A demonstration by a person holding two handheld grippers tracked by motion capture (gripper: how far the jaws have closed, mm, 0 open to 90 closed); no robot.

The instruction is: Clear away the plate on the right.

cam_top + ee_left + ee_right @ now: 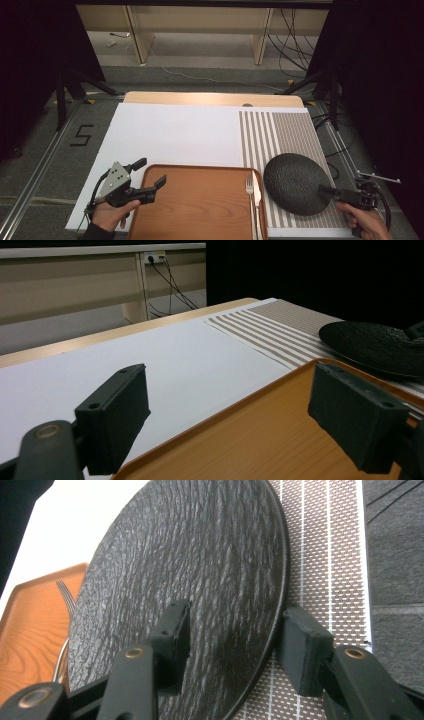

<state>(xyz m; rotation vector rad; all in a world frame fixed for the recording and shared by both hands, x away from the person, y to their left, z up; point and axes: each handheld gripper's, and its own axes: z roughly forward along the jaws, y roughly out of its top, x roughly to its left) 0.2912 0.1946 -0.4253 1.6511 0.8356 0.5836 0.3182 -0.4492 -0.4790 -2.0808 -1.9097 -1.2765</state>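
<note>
High view: a black textured plate [294,183] lies on the striped mat [285,132] at the table's right side, just beside the wooden tray [197,202], where a fork [250,192] lies along the right rim. The right claw [326,190] reaches over the plate's near-right edge; the left claw [149,172] hovers at the tray's far-left corner, released and holding nothing.

Left gripper view: the jaws stand wide apart astride the tray's rim [240,399], touching nothing.

Right gripper view: one jaw stands over the plate's top face [180,570], the other outside its rim above the mat, with a gap visible on the outer side; the right claw is not yet clenched on it.

Risk: a shallow bite on the thin rim could let the plate pivot or slip when lifted and strike the fork or the tray's edge.
</note>
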